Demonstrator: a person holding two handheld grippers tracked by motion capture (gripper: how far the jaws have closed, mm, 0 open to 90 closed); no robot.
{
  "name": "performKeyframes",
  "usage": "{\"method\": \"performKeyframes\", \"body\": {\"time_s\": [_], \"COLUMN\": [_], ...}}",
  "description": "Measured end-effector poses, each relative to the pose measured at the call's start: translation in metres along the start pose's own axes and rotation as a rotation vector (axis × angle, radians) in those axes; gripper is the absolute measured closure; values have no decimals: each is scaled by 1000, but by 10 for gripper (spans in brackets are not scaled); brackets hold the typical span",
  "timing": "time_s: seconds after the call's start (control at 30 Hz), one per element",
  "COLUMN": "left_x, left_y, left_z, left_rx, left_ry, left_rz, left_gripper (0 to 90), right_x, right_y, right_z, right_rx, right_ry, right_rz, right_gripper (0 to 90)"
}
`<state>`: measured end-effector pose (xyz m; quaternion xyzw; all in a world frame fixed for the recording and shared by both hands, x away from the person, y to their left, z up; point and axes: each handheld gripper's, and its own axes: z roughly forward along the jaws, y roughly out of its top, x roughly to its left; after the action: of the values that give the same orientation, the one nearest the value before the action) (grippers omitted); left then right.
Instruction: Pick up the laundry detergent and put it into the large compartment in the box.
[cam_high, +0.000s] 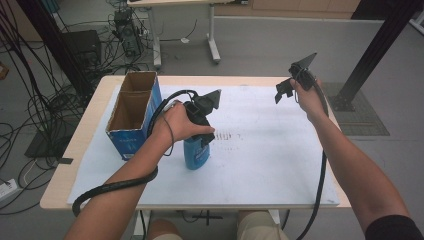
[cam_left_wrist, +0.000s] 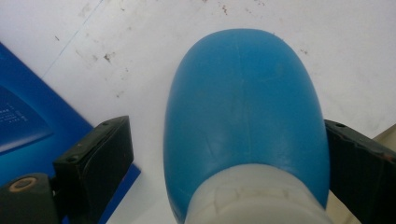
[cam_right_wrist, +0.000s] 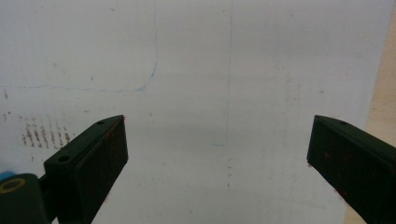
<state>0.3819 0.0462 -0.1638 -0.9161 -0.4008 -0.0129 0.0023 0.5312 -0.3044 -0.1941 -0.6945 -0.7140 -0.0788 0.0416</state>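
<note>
The blue bottle (cam_left_wrist: 243, 121) stands between the spread jaws, a blue box (cam_left_wrist: 28, 121) beside it.

- My table (cam_high: 70, 165) is pale wood, with a scuffed white sheet (cam_high: 260, 165) over most of its top.
- Past its far edge I see grey floor (cam_high: 260, 45).
- A tangle of black cables (cam_high: 30, 100) sprawls over the floor at my left.
- Farther back stands another table, white legs (cam_high: 214, 35) showing.
- A black post (cam_high: 375, 55) leans at my right, above a dark floor mat (cam_high: 365, 117).
- The light is even and soft.
</note>
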Motion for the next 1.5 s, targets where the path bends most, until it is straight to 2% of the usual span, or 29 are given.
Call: {"method": "performKeyframes", "body": {"time_s": [1.5], "left_x": [-1], "left_y": [0], "left_z": [-1], "left_rx": [-3], "left_ry": [5], "left_rz": [6], "left_gripper": [82], "right_x": [2], "right_y": [1], "right_z": [1], "right_rx": [2], "right_ry": [-3], "right_rz": [-1], "right_gripper": [52]}}
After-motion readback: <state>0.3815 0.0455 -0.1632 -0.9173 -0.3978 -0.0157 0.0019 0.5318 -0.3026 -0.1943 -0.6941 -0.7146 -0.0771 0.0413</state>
